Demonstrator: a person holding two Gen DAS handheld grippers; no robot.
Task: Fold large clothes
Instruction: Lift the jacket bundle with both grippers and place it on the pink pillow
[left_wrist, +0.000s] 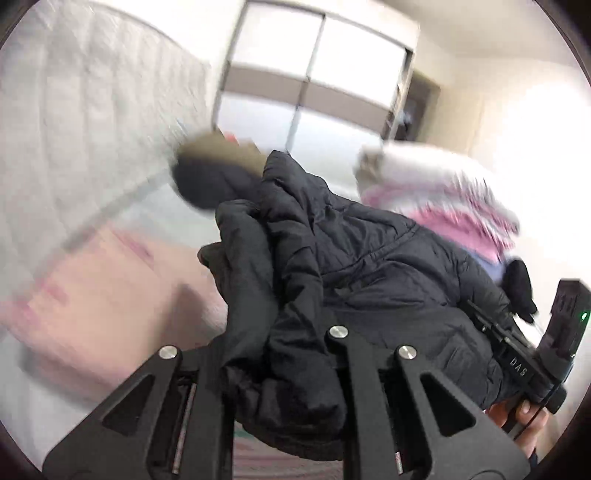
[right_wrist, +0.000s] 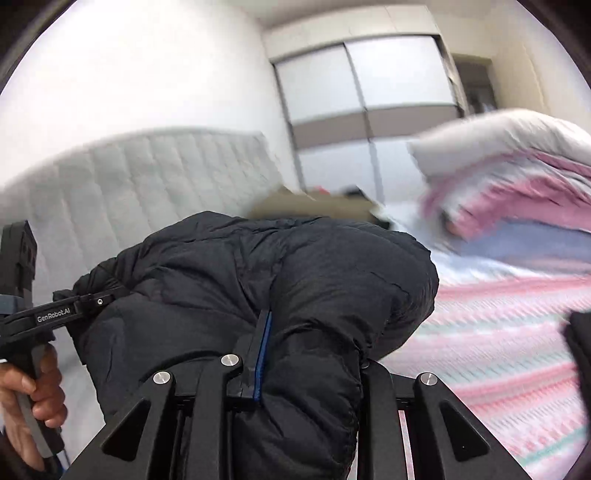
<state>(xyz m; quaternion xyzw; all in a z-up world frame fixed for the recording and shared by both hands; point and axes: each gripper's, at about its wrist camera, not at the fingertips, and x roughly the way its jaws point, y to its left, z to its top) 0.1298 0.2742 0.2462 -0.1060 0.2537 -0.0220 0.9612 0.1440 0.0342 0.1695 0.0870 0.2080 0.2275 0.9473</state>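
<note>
Bedroom w/ pink-striped knit bedspread: black quilted puffer jacket held above it, left gripper & right gripper both clamped on its fabric.

Bunched black quilted puffer jacket held above the bed with its pink-and-white striped cover, between left gripper and right gripper, fabric clamped in both. Stack of folded pink, white and blue blankets behind it toward the bed's far right corner. Grey quilted upright mattress along the left edge. Sliding-door wardrobe beyond the far edge.
</note>
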